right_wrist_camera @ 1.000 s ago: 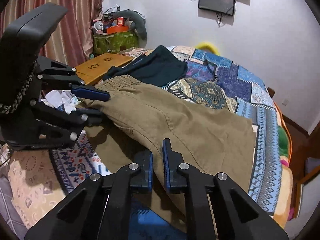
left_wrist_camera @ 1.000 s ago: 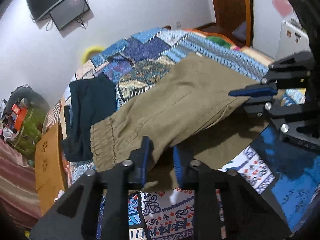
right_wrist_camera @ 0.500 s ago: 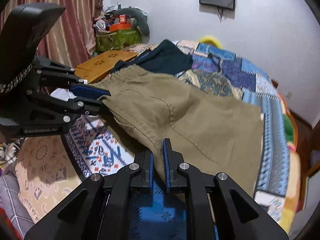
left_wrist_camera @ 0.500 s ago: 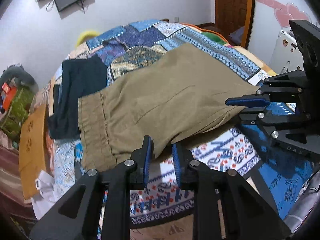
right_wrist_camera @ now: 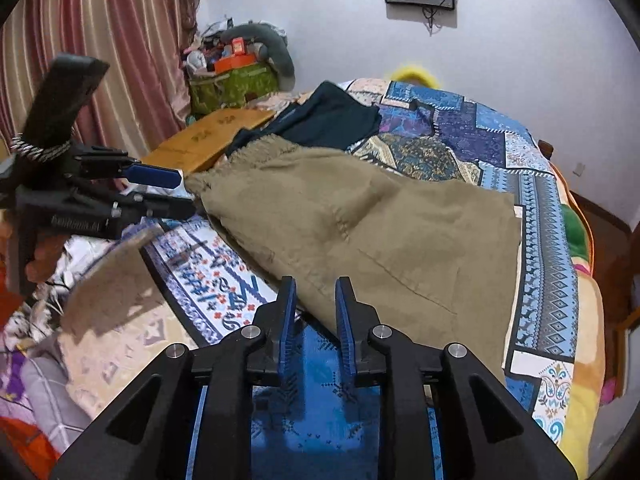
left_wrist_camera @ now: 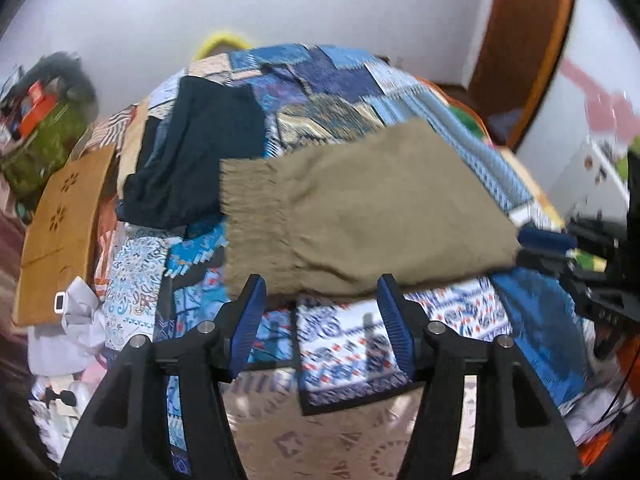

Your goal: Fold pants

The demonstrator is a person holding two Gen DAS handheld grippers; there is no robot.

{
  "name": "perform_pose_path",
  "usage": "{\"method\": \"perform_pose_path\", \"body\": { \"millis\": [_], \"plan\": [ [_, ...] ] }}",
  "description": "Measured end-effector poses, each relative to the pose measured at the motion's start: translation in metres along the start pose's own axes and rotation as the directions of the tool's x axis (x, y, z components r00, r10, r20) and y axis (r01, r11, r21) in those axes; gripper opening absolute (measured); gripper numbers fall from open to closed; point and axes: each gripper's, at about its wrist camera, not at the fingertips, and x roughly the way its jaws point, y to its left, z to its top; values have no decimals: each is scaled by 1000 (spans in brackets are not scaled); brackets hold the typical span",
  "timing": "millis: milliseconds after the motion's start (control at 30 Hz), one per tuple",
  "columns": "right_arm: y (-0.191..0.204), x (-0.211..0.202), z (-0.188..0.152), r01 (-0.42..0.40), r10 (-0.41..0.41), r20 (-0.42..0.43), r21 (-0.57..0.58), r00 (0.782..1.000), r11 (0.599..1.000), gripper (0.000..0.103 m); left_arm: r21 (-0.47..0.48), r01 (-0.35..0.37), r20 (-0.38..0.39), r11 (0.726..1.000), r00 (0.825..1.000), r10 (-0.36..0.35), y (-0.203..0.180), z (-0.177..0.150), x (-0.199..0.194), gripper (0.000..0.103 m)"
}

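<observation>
Khaki pants (left_wrist_camera: pixel 368 212) lie folded on the patchwork bedspread (left_wrist_camera: pixel 320 92), elastic waistband at the left. They also show in the right wrist view (right_wrist_camera: pixel 380 232). My left gripper (left_wrist_camera: pixel 322 296) is open wide at the near edge of the pants, with nothing between its blue pads. In the right wrist view the left gripper (right_wrist_camera: pixel 182 194) sits at the waistband corner. My right gripper (right_wrist_camera: pixel 316 300) is open at the near edge of the pants, with nothing between its pads; from the left wrist view it (left_wrist_camera: pixel 536 244) sits at the pants' right corner.
Dark navy clothing (left_wrist_camera: pixel 192 160) lies behind the waistband. A wooden board (left_wrist_camera: pixel 60 232) rests at the bed's left side. Clutter and a green bag (right_wrist_camera: pixel 232 84) stand by the striped curtain. A wooden door frame (left_wrist_camera: pixel 516 52) is at the far right.
Both grippers have opened and let go of the pants, which now lie flat on the bed. The left gripper has drawn back and opened wide.
</observation>
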Motion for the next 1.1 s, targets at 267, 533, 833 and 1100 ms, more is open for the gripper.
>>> {"method": "perform_pose_path", "body": {
  "millis": [267, 533, 833, 1100],
  "plan": [
    [-26, -5, 8, 33, -37, 34, 119, 999, 992, 32, -124, -20, -32, 992, 999, 16, 39, 17, 20, 78],
    [-43, 27, -6, 33, -23, -49, 222, 999, 974, 32, -185, 56, -157, 981, 984, -86, 43, 7, 72, 78],
    [-52, 37, -21, 10, 15, -92, 266, 996, 964, 34, -85, -11, -58, 996, 998, 6, 33, 7, 47, 50],
    [-66, 26, -40, 67, -34, -130, 256, 991, 964, 31, -90, -40, -91, 995, 995, 32, 38, -2, 58, 52]
  ]
}}
